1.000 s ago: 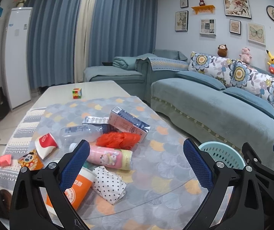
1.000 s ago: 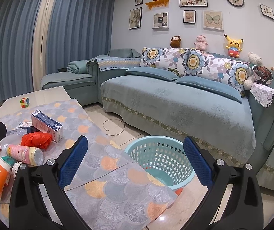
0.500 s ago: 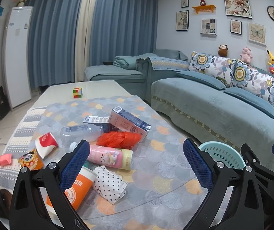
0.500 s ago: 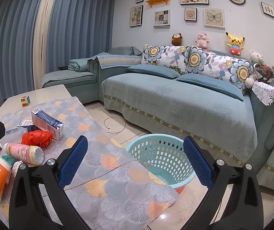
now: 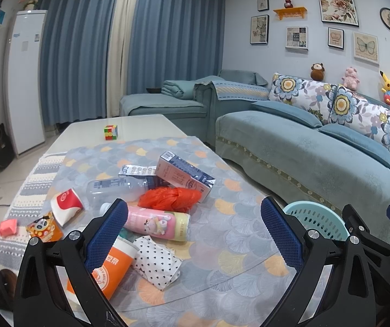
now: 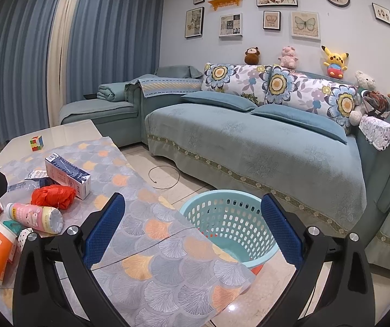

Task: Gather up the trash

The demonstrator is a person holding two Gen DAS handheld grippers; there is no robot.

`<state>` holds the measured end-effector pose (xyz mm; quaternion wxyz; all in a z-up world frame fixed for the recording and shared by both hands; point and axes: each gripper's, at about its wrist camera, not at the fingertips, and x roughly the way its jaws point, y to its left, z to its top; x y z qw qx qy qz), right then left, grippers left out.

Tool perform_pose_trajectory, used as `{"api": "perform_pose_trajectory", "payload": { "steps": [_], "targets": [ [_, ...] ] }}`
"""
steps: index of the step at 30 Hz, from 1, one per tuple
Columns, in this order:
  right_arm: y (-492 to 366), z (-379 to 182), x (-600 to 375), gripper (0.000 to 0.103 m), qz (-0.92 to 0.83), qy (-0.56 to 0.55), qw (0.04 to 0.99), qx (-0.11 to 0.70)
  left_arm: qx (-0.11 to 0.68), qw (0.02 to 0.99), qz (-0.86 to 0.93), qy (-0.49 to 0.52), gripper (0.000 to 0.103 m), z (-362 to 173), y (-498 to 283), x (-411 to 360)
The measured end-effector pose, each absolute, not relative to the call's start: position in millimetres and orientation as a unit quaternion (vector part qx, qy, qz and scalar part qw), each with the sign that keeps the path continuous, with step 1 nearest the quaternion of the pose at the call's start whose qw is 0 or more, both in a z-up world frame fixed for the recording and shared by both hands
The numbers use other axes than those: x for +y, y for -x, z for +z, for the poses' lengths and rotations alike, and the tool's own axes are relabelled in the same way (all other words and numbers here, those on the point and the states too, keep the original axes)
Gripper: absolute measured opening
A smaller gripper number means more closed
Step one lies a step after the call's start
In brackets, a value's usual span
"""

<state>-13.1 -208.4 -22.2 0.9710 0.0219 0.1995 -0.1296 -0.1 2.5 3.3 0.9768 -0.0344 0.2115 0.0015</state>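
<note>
Nearest to the left wrist camera, the left gripper stood with its blue pads wide apart and nothing between them. Just under its left finger, at about 7 o'clock, lay the orange paper cup, with the dotted white wrapper touching it on the right. A little farther, at 11 o'clock from the gripper, lay the pink bottle on its side, then the red plastic bag, the clear bottle and the milk carton behind them. All of this trash rested on the patterned tablecloth.

The right gripper was also spread apart and empty. Beyond it, at 1 o'clock, the turquoise basket stood on the floor, just beside the table corner.

I judged that no item was collected yet and that the step in hand was the first pick. To do it well, the left gripper should probably go down on the pink bottle across its narrow width, not along its length, because it is round and could roll. The soft bag beside it should stay outside the pads. After the grasp, the item must be carried fully over the basket rim before release.
</note>
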Motion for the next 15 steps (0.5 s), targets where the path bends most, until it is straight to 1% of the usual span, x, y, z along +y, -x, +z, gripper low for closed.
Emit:
{"api": "perform_pose_trajectory", "payload": {
  "steps": [11,12,14,15],
  "targets": [
    [1.5,-27.9,-216.6,0.094,-0.109,-0.037,0.966,0.231,0.228,0.974,0.009,0.002,0.095,-2.2,-1.9,-5.0],
    [-0.3,-28.0,-216.5,0.092,-0.102,-0.038,0.966,0.234,0.229,0.973,0.01,0.001,0.095,-2.4,-2.1,-5.7],
    [-5.2,-27.7,-213.9,0.085,-0.082,-0.039,0.966,0.243,0.234,0.972,0.015,0.004,0.095,-2.3,-2.6,-1.5],
    [-8.7,-27.4,-210.6,0.083,-0.062,-0.038,0.966,0.249,0.237,0.971,0.017,0.007,0.095,-2.2,-3.1,0.7]
  ]
}}
